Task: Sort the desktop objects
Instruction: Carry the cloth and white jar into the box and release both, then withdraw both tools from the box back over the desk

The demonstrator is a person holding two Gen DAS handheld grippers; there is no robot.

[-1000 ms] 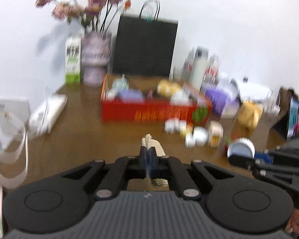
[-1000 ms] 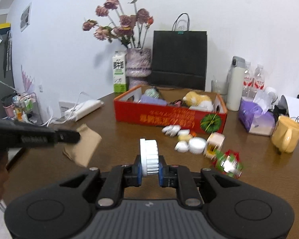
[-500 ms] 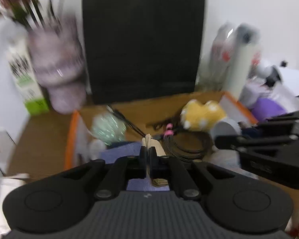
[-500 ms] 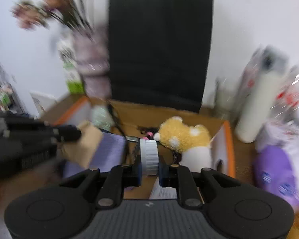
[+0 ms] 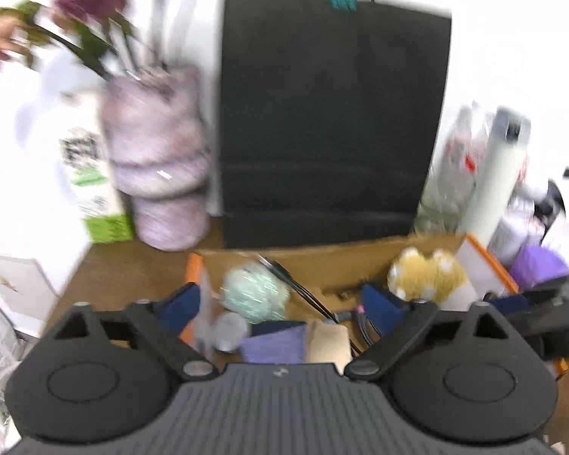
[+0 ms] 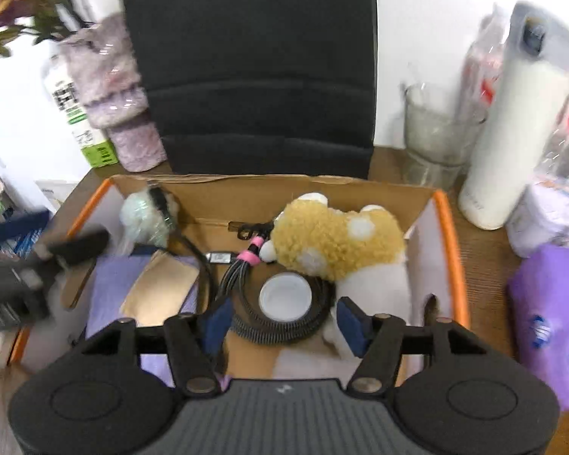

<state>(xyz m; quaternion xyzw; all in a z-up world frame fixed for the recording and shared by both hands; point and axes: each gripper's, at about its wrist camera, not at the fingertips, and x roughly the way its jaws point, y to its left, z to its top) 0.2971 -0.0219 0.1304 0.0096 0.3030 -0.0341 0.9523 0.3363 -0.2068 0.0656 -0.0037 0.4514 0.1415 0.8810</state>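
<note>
Now both my grippers hang over the open box (image 6: 449, 250) at the desk's back edge. My left gripper (image 5: 284, 303) has its jaws opening wide, gripping nothing; below them the tan packet (image 5: 328, 343) lies on a purple pad (image 5: 275, 347) near the box's left end. My right gripper (image 6: 284, 320) is opening too, and the white cap (image 6: 284, 295) lies free just beyond its pads, inside a coiled cable (image 6: 246, 295), beside a plush toy (image 6: 337, 244).

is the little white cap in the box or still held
In the box. The white cap lies on the coiled black cable beside the plush toy, clear of the right gripper, whose fingers are opening.
</note>
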